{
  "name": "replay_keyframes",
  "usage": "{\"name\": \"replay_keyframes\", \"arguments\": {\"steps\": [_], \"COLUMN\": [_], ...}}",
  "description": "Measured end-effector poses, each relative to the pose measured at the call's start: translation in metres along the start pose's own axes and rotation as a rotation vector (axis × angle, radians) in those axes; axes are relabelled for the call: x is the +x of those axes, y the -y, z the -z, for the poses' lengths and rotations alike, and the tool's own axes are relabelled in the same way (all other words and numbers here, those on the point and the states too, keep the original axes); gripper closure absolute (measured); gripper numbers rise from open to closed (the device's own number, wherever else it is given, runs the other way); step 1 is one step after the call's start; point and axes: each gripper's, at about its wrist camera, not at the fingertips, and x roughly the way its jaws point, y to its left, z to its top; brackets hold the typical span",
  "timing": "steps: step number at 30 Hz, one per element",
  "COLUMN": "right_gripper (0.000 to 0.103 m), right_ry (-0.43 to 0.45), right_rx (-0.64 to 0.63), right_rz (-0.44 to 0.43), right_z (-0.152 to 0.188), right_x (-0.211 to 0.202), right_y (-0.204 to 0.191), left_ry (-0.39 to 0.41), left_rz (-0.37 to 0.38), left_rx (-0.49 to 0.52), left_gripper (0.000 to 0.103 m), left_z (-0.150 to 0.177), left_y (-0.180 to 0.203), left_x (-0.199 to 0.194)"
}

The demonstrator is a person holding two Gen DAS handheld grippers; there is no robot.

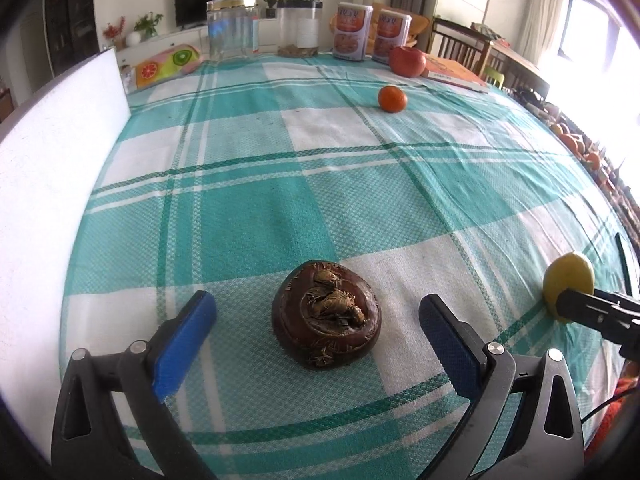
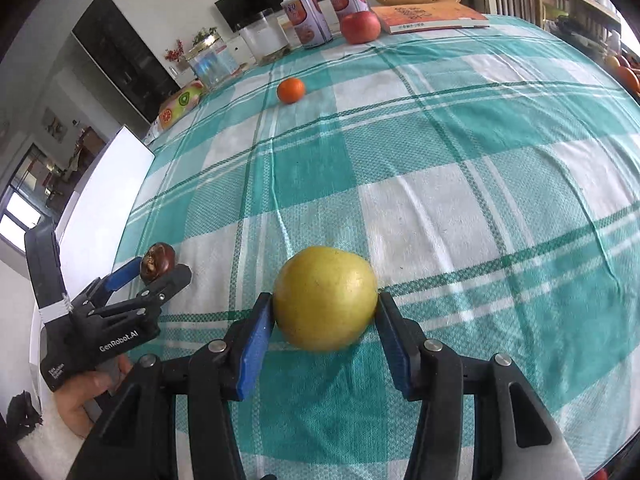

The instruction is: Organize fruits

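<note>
A: Where does the dark brown fruit (image 1: 325,316) lie from the left gripper (image 1: 316,332)?

B: Dead ahead at twelve o'clock, flat on the desk (image 1: 280,160), sitting in the gap of the jaws. They stand wide open; neither blue pad touches it, with cloth showing on both sides. The fruit is squat and round, so I see no long axis to line up with.

A: And the right gripper (image 2: 325,320)?

B: Its jaws are clamped on the yellow fruit (image 2: 326,298), one pad at nine o'clock of it, one at three. In the left wrist view that fruit sits out at three o'clock, well apart from the brown one.

A: The others?

B: The small orange (image 1: 392,99) lies far up the desk at about one o'clock from the left gripper, and the red apple (image 1: 407,61) beyond it, beside the book (image 1: 456,74).

A: So which hand takes the brown one?

B: The left, I'd judge. It is nearer, free, and already straddles it; closing should do, perhaps after easing down slightly.
</note>
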Motion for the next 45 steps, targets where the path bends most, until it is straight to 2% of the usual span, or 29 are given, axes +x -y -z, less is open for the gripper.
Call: {"name": "replay_keyframes", "arguments": {"steps": [5,9,10,13,14,18,25,33,35,37,42,45], "right_gripper": [0.052,0.05,0.046,0.022,0.018,0.013,0.0,0.0,0.0,0.0,0.0,0.0], "right_ry": [0.04,0.039,0.039,0.033,0.031,0.023,-0.015,-0.018,-0.014,0.014,0.152,0.162], "right_rx": [-0.104,-0.107,-0.102,-0.083,-0.078,-0.089,-0.174,-0.184,-0.172,-0.122,0.04,0.087], "right_rz": [0.125,0.156,0.161,0.168,0.169,0.169,0.241,0.252,0.237,0.164,-0.008,-0.046], "right_z": [0.005,0.003,0.002,0.0,0.0,-0.001,0.003,0.005,0.005,0.003,0.0,-0.002], "right_x": [0.003,0.005,0.005,0.007,0.007,0.011,0.023,0.023,0.021,0.012,-0.022,-0.025], "right_y": [-0.02,-0.019,-0.018,-0.015,-0.013,-0.016,-0.031,-0.031,-0.03,-0.022,0.006,0.013], "left_ry": [-0.02,-0.021,-0.021,-0.021,-0.021,-0.021,-0.022,-0.022,-0.022,-0.022,-0.021,-0.02], "left_rz": [-0.056,-0.053,-0.054,-0.054,-0.054,-0.054,-0.054,-0.053,-0.053,-0.053,-0.05,-0.046], "left_rx": [0.06,0.057,0.057,0.058,0.057,0.057,0.057,0.057,0.057,0.057,0.055,0.053], "left_gripper": [0.002,0.002,0.002,0.002,0.002,0.002,0.001,0.001,0.001,0.001,0.002,0.002], "left_z": [0.001,0.001,0.001,0.001,0.001,0.001,0.001,0.001,0.001,0.001,0.001,0.001], "left_y": [0.008,0.008,0.008,0.008,0.008,0.008,0.008,0.008,0.008,0.008,0.008,0.008], "left_x": [0.002,0.001,0.001,0.001,0.002,0.001,0.002,0.002,0.002,0.002,0.001,0.002]}}
